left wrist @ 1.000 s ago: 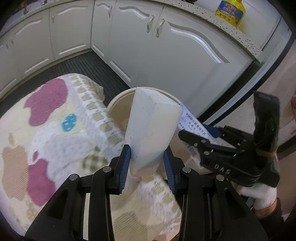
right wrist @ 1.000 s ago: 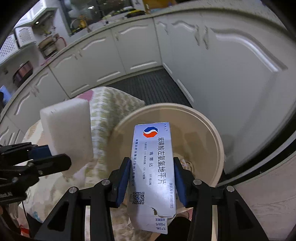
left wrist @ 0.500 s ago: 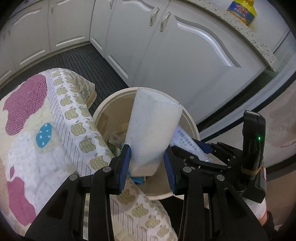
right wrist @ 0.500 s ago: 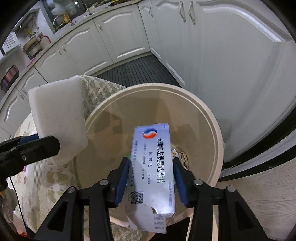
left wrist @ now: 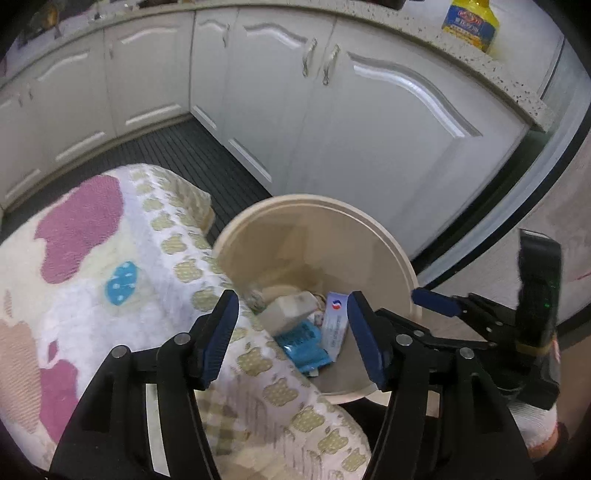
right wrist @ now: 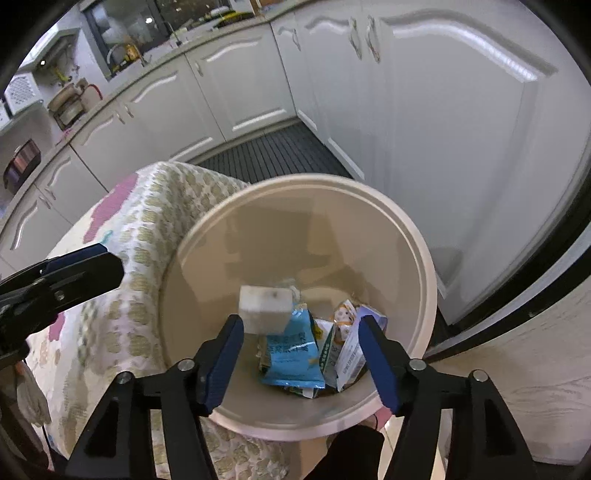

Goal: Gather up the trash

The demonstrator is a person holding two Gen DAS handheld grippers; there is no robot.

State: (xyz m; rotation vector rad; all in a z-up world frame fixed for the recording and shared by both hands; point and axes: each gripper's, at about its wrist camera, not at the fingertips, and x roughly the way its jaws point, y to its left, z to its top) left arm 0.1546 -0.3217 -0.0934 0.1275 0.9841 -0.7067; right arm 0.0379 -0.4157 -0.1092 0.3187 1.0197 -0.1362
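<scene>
Nearest the left wrist camera, a cloth [left wrist: 110, 280] printed with apples and pink and blue patches covers a low surface, its edge touching the side of a round beige trash bin [left wrist: 397, 254]. Past the bin a dark ribbed floor mat [left wrist: 177, 147] runs along a corner of white cabinets [left wrist: 369, 122] under a speckled desk [left wrist: 491, 66], where a yellow bottle [left wrist: 471, 22] stands. The right view shows the same cabinets [right wrist: 443, 110] and, far left, cluttered desk tops with small appliances, too small to name.

The left hand-held gripper [left wrist: 291, 338] hangs over the near rim of the bin with its blue-padded jaws spread wide and nothing between them. The right hand-held gripper [right wrist: 301, 356] hangs over the bin [right wrist: 424, 254] too, jaws equally wide and empty; it also appears at the right of the left view [left wrist: 436, 301].

The trash lies at the bottom of the bin, below both grippers and clear of their fingers: a white foam block [right wrist: 264, 308] resting partly on a blue snack packet [right wrist: 291, 350], and to the right a white medicine box [right wrist: 354, 350] leaning against other wrappers. From the left wrist, the foam block [left wrist: 290, 310], blue packet [left wrist: 304, 345] and medicine box [left wrist: 334, 321] sit together between the spread fingers.
</scene>
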